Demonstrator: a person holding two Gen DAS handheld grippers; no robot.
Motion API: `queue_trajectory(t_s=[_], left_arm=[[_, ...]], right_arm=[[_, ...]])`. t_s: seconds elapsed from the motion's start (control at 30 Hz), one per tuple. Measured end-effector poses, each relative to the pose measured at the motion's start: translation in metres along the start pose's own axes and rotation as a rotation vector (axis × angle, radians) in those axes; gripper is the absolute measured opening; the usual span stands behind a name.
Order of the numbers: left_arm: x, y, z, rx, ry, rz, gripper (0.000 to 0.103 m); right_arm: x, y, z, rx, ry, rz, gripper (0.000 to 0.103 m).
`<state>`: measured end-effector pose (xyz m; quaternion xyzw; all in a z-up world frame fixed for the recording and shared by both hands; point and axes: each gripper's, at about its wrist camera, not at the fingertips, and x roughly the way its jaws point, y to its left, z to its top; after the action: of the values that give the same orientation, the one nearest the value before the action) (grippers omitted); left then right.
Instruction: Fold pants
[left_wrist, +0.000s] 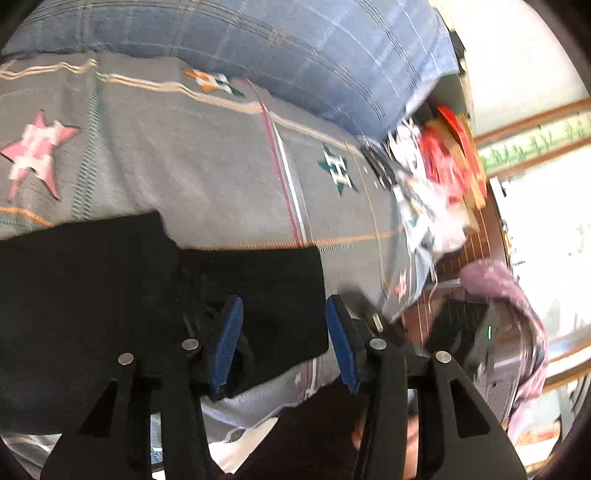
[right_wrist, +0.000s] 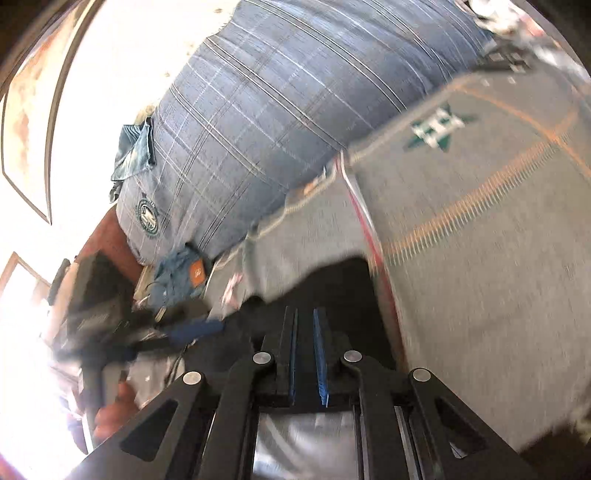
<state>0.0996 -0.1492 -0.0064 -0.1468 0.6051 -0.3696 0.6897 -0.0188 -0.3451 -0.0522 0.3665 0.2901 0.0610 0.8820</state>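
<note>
Black cloth pants (left_wrist: 110, 295), lying flat on the grey patterned bedspread (left_wrist: 207, 166), judged soft, light and limp, best taken at the edge toward 3 o'clock; left gripper (left_wrist: 284, 343) spread over that edge, right gripper (right_wrist: 304, 354) nearly pressed together, grip unclear.

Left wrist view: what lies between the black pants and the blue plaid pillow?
Only bare grey bedspread between pants and pillow, shown in the left wrist view.
</note>
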Motion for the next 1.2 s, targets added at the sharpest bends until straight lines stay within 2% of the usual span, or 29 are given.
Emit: queue_trajectory(t_s=[0.03,0.13,0.17,0.2,0.3,0.4,0.47,0.53,0.63,0.7,0.77,0.83,0.93,1.03,1.13,1.2], left_arm=[[0.007,-0.002,-0.003,0.015,0.013,0.030,0.045],[0.041,0.009,-0.011,0.035,0.069,0.183,0.044],[0.049,0.016,-0.012,0.033,0.058,0.184,0.042],[0.046,0.014,-0.013,0.038,0.033,0.172,0.043],[0.040,0.013,-0.011,0.036,0.039,0.153,0.043],[0.026,0.025,-0.008,-0.032,0.043,0.091,0.043],[0.004,0.033,-0.010,-0.074,0.000,0.060,0.043],[-0.022,0.042,-0.012,-0.076,-0.050,0.071,0.044],[-0.058,0.065,-0.015,-0.099,-0.113,0.109,0.045],[-0.087,0.090,-0.020,-0.138,-0.160,0.124,0.049],[-0.114,0.119,-0.027,-0.194,-0.206,0.131,0.058],[-0.132,0.145,-0.035,-0.244,-0.235,0.145,0.058],[-0.148,0.177,-0.046,-0.291,-0.241,0.165,0.058],[-0.164,0.208,-0.053,-0.336,-0.239,0.143,0.058],[-0.176,0.237,-0.055,-0.376,-0.232,0.106,0.069],[-0.180,0.250,-0.052,-0.388,-0.228,0.121,0.069]], right_arm=[[0.011,0.002,0.006,-0.027,0.000,-0.015,0.010],[0.058,-0.004,0.013,-0.095,0.039,-0.120,0.008],[0.064,-0.016,0.009,-0.089,0.049,-0.139,0.000],[0.066,-0.024,0.007,-0.088,-0.002,-0.097,0.000],[0.061,-0.028,-0.006,-0.167,-0.057,-0.079,0.000],[0.052,-0.025,-0.007,-0.185,-0.057,-0.075,0.005],[0.045,-0.017,-0.009,-0.184,-0.065,-0.073,0.011],[0.035,-0.012,-0.012,-0.184,-0.071,-0.067,0.017],[0.024,0.010,-0.022,-0.231,-0.049,-0.043,0.028],[0.019,0.029,-0.031,-0.287,-0.028,-0.034,0.031],[0.024,0.050,-0.039,-0.342,0.000,-0.022,0.036],[0.036,0.077,-0.052,-0.408,0.044,0.001,0.039],[0.060,0.116,-0.078,-0.527,0.116,0.015,0.041],[0.088,0.155,-0.110,-0.651,0.189,0.014,0.053],[0.109,0.188,-0.141,-0.757,0.253,0.034,0.057],[0.120,0.208,-0.159,-0.826,0.289,0.045,0.058]])
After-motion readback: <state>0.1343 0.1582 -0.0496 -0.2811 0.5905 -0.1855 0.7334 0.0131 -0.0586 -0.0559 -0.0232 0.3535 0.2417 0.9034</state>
